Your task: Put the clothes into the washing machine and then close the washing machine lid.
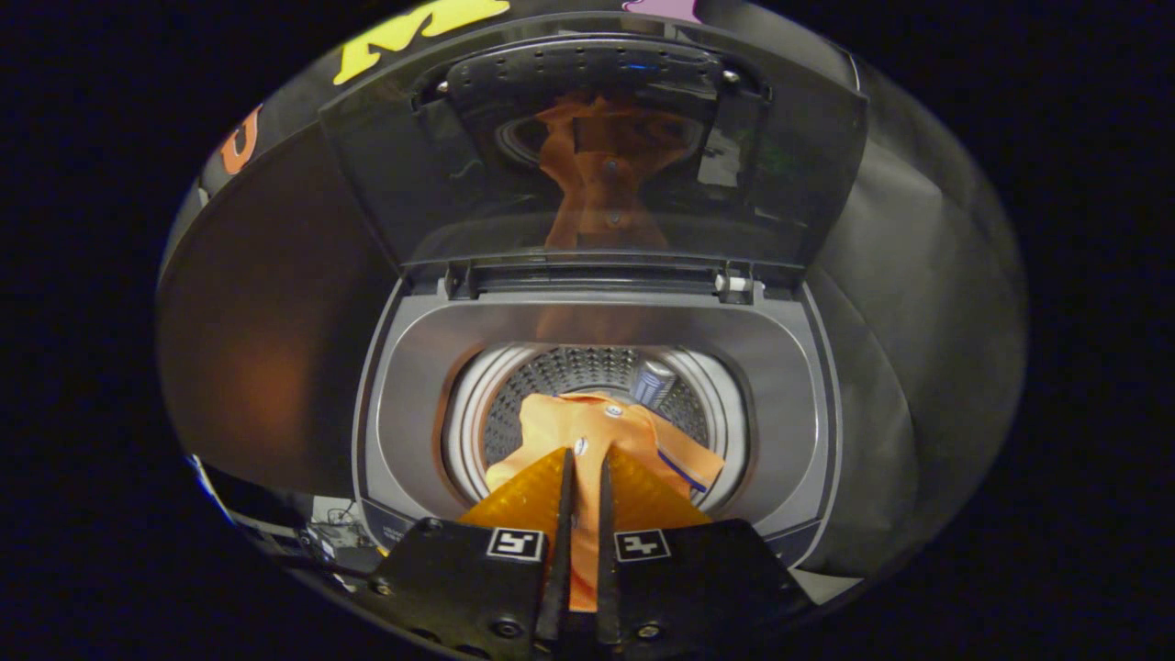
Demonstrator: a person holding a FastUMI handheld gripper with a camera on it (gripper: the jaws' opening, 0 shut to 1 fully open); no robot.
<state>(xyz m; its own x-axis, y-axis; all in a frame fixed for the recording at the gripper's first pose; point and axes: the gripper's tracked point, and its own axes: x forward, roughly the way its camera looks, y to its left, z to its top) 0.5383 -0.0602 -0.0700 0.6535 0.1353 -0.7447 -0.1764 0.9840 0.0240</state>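
Orange cloth was what I had in my claw [582, 468]: the two fingers were pressed close together on a fold of the shirt [597, 431], and the rest of it hung just ahead of them over the mouth of the drum [587, 372]. From the left, the grey top of the washing machine [404, 395] curved round the opening to the right rim, and beyond it the lid [587, 184] stood raised, mirroring the shirt. I judged I was in the loading step; next I needed to lower the shirt into the drum, part the fingers, then bring the lid down.
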